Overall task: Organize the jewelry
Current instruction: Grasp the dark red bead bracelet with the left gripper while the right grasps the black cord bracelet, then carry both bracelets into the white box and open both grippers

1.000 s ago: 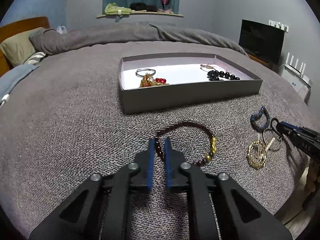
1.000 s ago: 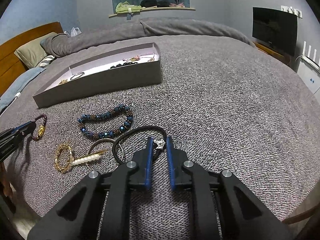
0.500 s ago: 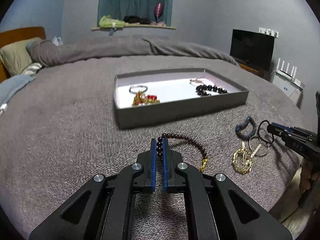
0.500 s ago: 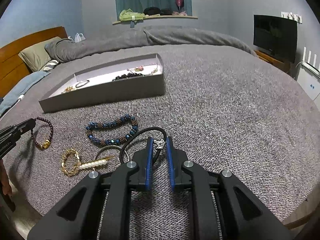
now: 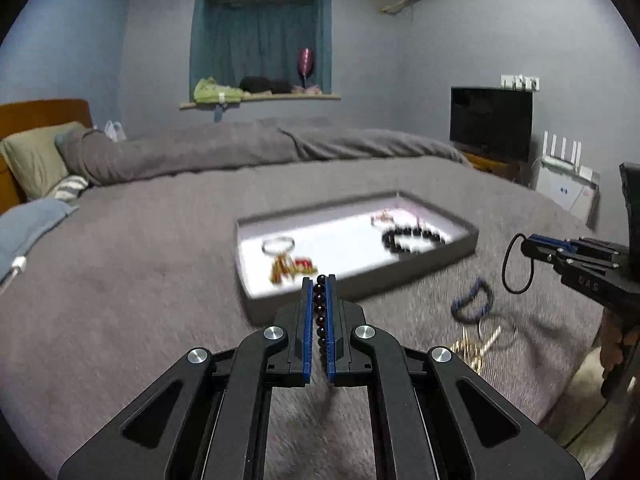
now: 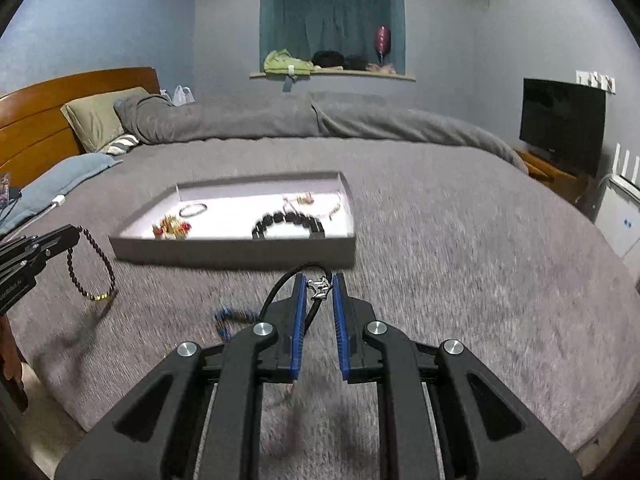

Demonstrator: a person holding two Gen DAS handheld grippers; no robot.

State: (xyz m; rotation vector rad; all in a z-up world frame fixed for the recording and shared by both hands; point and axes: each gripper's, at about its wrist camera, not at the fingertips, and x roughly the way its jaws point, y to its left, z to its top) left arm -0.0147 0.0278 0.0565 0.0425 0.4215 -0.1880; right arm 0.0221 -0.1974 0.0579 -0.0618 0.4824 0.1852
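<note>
Bracelets hang from both your tongs: the left tongs [image 5: 319,312] pinch the dark bead bracelet [image 6: 91,264], the right tongs [image 6: 317,312] clamp the black cord bracelet [image 5: 516,264] at its silver charm [image 6: 319,289], both lifted clear of the bed [image 6: 460,248], likely bound for the tray [image 5: 360,284]. Lettering on either tongs is too blurred to read.

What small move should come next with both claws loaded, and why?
Probably carry both forward over the gray tray before releasing. The left claw pinches the dark red bead bracelet, and the right claw grips the black cord bracelet. Both pieces hang clear of the bed, short of the tray's near wall.
</note>
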